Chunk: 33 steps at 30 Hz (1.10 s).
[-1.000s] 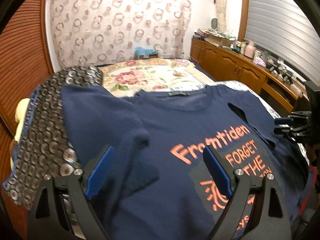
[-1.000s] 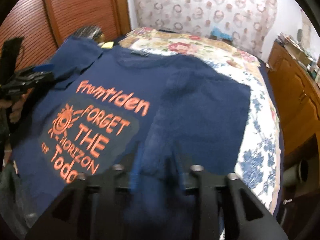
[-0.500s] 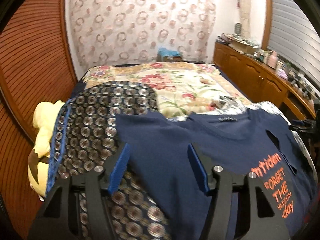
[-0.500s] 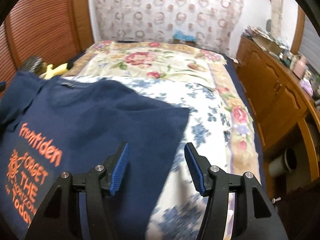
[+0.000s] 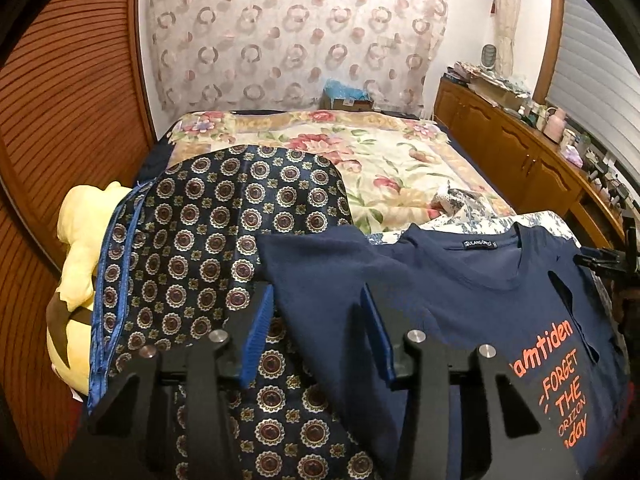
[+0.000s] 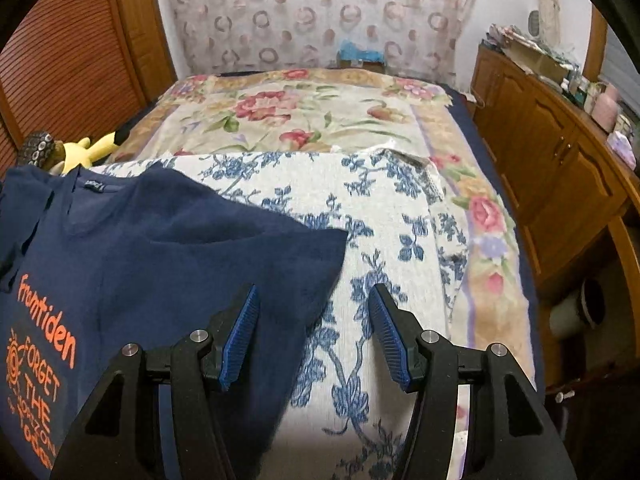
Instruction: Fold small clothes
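Fingers, left gripper (image 5: 316, 334): blue-padded, closing over sleeve edge of navy cotton T-shirt with orange lettering (image 5: 460, 300), not yet pinching. Right gripper (image 6: 314, 336): spread, empty, straddling opposite sleeve edge. Shirt flat on blue-floral white bedspread (image 6: 384, 216).

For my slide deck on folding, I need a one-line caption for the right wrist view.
Open right gripper poised over the navy T-shirt's sleeve edge on the bed.
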### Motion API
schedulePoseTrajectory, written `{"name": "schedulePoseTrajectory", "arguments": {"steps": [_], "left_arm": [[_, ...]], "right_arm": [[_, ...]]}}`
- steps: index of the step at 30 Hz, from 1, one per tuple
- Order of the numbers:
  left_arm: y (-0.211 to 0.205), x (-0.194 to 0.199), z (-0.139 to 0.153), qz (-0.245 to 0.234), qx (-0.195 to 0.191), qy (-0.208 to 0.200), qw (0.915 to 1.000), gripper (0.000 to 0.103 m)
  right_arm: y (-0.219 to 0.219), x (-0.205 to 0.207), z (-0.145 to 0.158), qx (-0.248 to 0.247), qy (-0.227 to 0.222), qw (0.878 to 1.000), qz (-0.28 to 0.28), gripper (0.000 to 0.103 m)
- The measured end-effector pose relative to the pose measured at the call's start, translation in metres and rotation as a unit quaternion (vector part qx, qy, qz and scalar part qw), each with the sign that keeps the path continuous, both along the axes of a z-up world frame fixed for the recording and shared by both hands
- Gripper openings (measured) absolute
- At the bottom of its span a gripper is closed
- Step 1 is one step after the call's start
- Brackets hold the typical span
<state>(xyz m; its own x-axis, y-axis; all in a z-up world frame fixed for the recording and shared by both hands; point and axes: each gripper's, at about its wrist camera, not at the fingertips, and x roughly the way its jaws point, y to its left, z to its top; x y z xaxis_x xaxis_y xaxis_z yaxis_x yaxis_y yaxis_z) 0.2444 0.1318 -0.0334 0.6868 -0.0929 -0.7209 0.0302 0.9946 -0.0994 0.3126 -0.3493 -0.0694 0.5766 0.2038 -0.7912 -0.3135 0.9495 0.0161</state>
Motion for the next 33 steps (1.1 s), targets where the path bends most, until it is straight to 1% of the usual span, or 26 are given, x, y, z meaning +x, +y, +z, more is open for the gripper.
{"name": "schedulePoseTrajectory", "arguments": {"steps": [6, 8, 9, 10, 11, 12, 13, 14, 16, 18, 22, 26, 28, 33], "left_arm": [[0.004, 0.011, -0.003, 0.009, 0.000, 0.014, 0.9999, 0.045], [0.006, 0.013, -0.005, 0.010, -0.008, 0.018, 0.9998, 0.045], [0.007, 0.013, -0.006, 0.010, -0.011, 0.019, 0.9997, 0.045], [0.008, 0.014, -0.006, 0.009, -0.013, 0.019, 0.9997, 0.045], [0.010, 0.014, -0.007, 0.007, -0.015, 0.019, 0.9997, 0.044], [0.009, 0.014, -0.007, 0.002, -0.017, 0.017, 0.9997, 0.038], [0.010, 0.013, -0.007, -0.003, -0.020, 0.016, 0.9997, 0.021], [0.008, 0.013, -0.005, -0.009, -0.025, 0.015, 0.9995, 0.017], [0.003, 0.010, -0.001, -0.018, -0.025, 0.008, 0.9995, 0.004], [-0.003, 0.005, 0.007, -0.023, -0.021, -0.006, 0.9995, 0.002], [-0.014, -0.014, 0.024, -0.036, -0.030, -0.036, 0.9982, 0.000], [-0.026, -0.037, 0.038, -0.056, -0.037, -0.059, 0.9960, 0.000], [-0.036, -0.055, 0.045, -0.066, -0.040, -0.072, 0.9944, 0.000], [-0.051, -0.100, 0.058, -0.089, -0.046, -0.101, 0.9898, 0.000]], "right_arm": [[0.004, 0.005, 0.000, -0.006, 0.000, 1.000, 0.002, 0.058], [0.007, 0.009, 0.001, -0.006, 0.003, 1.000, 0.006, 0.052], [0.008, 0.010, 0.002, -0.004, 0.004, 1.000, 0.008, 0.045], [0.010, 0.012, 0.002, -0.001, 0.005, 1.000, 0.013, 0.036], [0.011, 0.013, 0.002, 0.002, 0.006, 1.000, 0.018, 0.032], [0.013, 0.014, 0.003, 0.005, 0.007, 1.000, 0.023, 0.022], [0.015, 0.014, 0.003, 0.010, 0.008, 0.999, 0.031, 0.012], [0.018, 0.014, 0.003, 0.014, 0.009, 0.999, 0.038, 0.009], [0.024, 0.012, 0.003, 0.016, 0.010, 0.999, 0.048, 0.007], [0.028, 0.009, 0.006, 0.018, 0.003, 0.998, 0.052, 0.006], [0.033, -0.007, 0.024, 0.037, -0.032, 0.997, 0.056, 0.006], [0.038, -0.030, 0.052, 0.053, -0.073, 0.994, 0.060, 0.005], [0.040, -0.046, 0.067, 0.060, -0.090, 0.992, 0.066, 0.005], [0.041, -0.089, 0.089, 0.061, -0.125, 0.987, 0.078, 0.005]]}}
